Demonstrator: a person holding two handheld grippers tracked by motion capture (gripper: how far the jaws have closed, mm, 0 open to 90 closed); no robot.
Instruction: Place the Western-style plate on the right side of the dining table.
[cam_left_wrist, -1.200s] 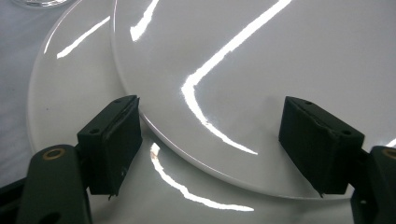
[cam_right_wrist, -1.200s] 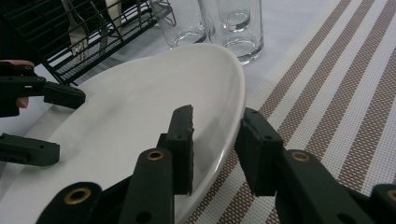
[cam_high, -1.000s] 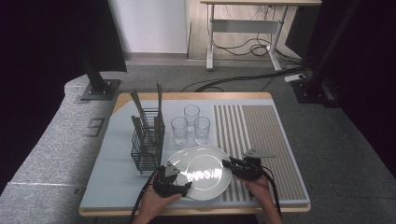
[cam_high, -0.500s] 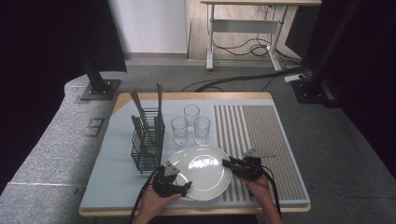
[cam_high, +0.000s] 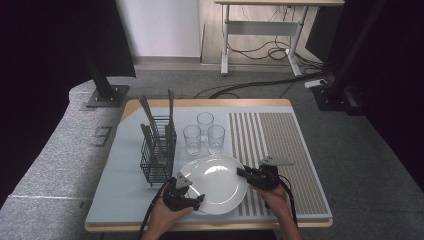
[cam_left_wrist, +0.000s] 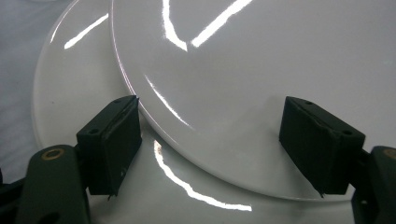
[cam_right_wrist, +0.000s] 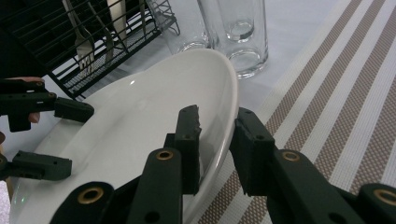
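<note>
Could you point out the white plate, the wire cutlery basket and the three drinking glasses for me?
white plate (cam_high: 216, 181): high view, on its bare centre.
wire cutlery basket (cam_high: 156, 161): high view, on its front wire wall.
drinking glasses (cam_high: 192, 140): high view, on the side of the front left glass.

A glossy white plate (cam_high: 215, 182), a black wire rack (cam_high: 157, 150), clear glasses (cam_high: 204, 132), a tan-and-white striped mat (cam_high: 280, 150).

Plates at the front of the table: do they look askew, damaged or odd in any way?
Yes. In the left gripper view the upper plate does not sit centred on the lower plate. It is shifted to one side, so a crescent of the lower one lies bare. No chip, crack or spill shows.
</note>
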